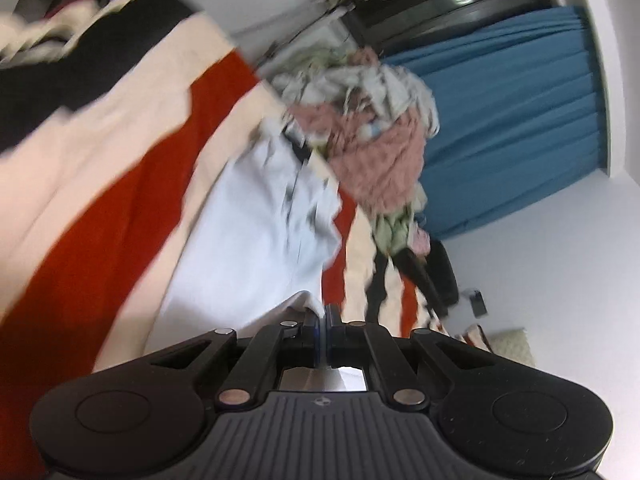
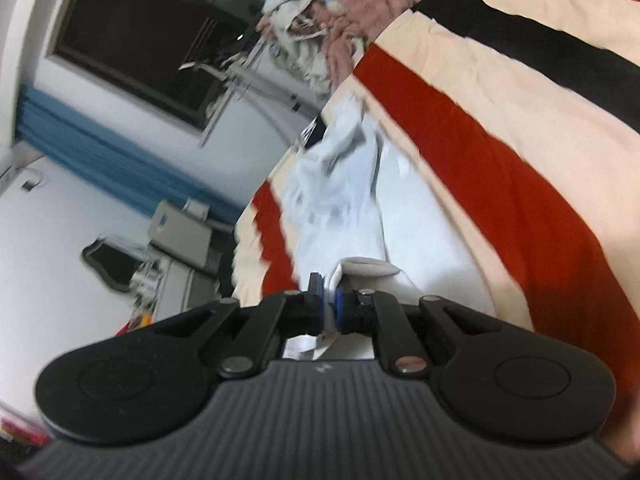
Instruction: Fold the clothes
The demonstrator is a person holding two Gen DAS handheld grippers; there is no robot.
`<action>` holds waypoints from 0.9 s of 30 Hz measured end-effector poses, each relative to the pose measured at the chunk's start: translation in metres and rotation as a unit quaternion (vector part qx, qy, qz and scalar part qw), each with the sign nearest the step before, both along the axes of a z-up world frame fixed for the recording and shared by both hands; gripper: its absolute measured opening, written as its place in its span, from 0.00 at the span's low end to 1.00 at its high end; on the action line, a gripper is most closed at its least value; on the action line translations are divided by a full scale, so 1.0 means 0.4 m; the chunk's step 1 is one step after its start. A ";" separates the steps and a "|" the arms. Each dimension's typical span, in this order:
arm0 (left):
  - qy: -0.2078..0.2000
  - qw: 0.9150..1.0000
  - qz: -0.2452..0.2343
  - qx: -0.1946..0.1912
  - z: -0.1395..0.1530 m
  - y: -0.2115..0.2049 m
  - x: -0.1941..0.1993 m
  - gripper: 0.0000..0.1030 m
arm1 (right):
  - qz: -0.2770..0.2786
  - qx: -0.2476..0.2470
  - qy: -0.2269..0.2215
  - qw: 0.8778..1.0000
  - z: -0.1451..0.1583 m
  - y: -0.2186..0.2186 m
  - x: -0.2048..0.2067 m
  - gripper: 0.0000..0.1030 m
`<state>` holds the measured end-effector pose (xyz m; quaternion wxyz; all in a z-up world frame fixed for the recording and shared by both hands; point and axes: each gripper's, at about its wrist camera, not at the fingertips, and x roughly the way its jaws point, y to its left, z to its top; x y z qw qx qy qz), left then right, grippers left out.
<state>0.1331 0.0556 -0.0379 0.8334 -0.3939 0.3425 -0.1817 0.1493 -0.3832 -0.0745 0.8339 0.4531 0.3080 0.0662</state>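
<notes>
A pale blue garment (image 1: 256, 216) lies stretched over a striped bedspread (image 1: 132, 184) of cream, red and black bands. My left gripper (image 1: 322, 316) is shut on one edge of the garment, the cloth pinched between its pads. In the right wrist view the same pale blue garment (image 2: 360, 208) runs away from my right gripper (image 2: 329, 294), which is shut on a folded edge of it, blue pads pressing on the cloth. Both views are blurred by motion.
A heap of unfolded clothes (image 1: 372, 132), pink and grey-green, sits at the far end of the bed, seen also as the clothes heap (image 2: 340, 4). A blue curtain (image 1: 516, 112) and dark window (image 2: 152, 32) lie beyond. Furniture and clutter (image 2: 168, 256) stand beside the bed.
</notes>
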 end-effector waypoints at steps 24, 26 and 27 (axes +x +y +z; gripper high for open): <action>-0.038 0.970 -0.038 0.236 -0.240 -0.147 0.367 0.31 | -0.004 -0.195 -0.023 0.981 -0.250 0.091 0.379 0.15; -0.052 0.964 -0.025 0.260 -0.209 -0.153 0.333 0.59 | 0.001 -0.209 -0.027 0.978 -0.231 0.102 0.368 0.41; -0.062 0.960 -0.017 0.274 -0.190 -0.156 0.312 0.66 | 0.000 -0.215 -0.037 0.976 -0.215 0.107 0.359 0.51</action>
